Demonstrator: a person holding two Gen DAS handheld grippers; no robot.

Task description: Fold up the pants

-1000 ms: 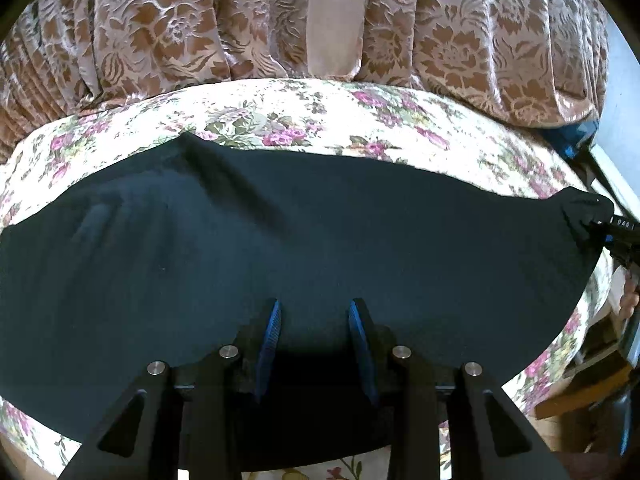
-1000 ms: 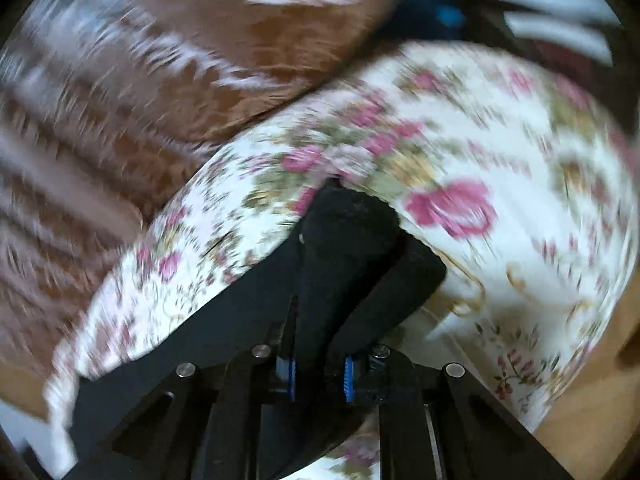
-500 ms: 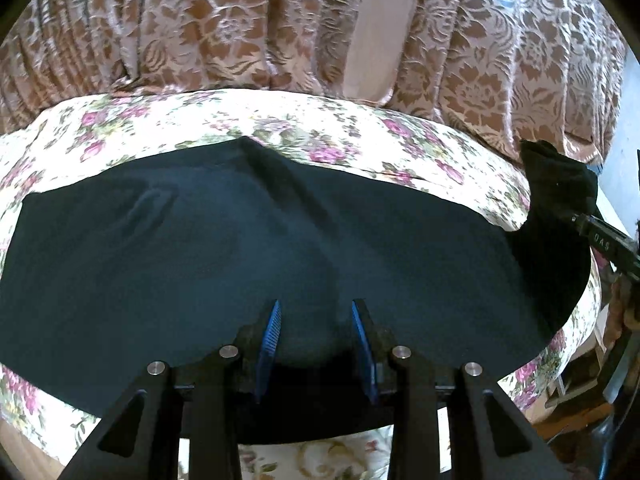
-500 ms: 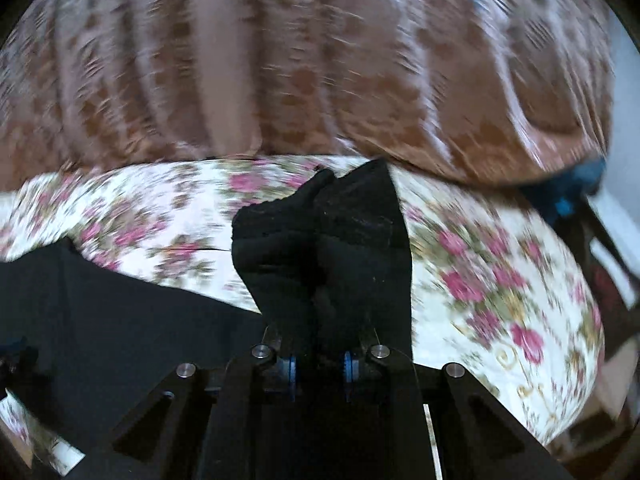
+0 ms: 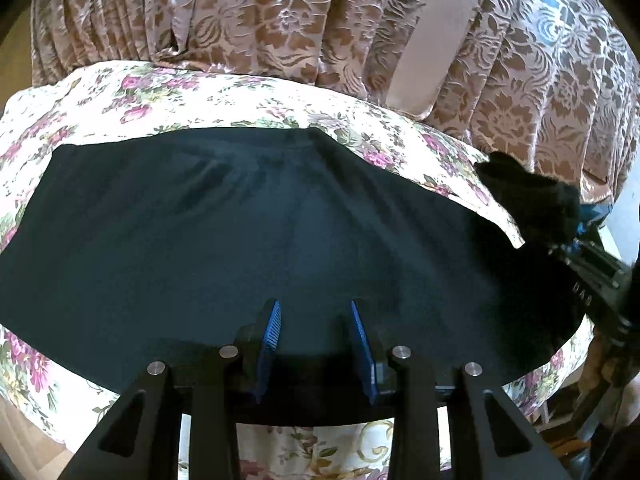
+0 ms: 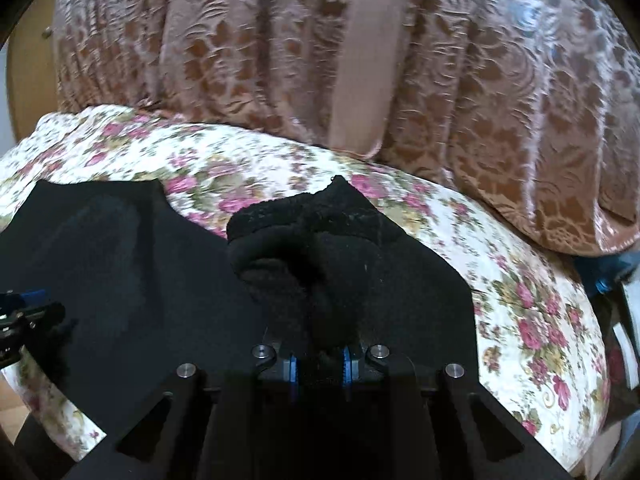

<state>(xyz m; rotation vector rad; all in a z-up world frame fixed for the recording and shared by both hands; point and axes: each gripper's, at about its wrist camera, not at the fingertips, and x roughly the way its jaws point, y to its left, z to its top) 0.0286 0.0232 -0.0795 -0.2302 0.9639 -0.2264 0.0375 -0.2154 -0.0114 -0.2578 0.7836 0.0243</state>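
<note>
A: Two grippers in view. Left gripper (image 5: 315,322): jaws apart, nothing between them, low over the black pants (image 5: 248,232).
B: Pants where?
A: Spread flat across the floral cover (image 5: 168,100), brown patterned drape (image 5: 280,20) behind.
B: Right side?
A: Right gripper (image 6: 319,364): jaws narrow, clamped on a bunched wad of the pants' right end, lifted off the cover w/ fabric trailing down.
B: Wrinkles?
A: Some creases mid-cloth, running toward the lifted end.

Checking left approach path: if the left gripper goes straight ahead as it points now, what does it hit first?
Likely the black pants: the open left gripper points across them, low over the fabric. Beyond lie the floral cover and brown curtain. Depth unclear.
</note>
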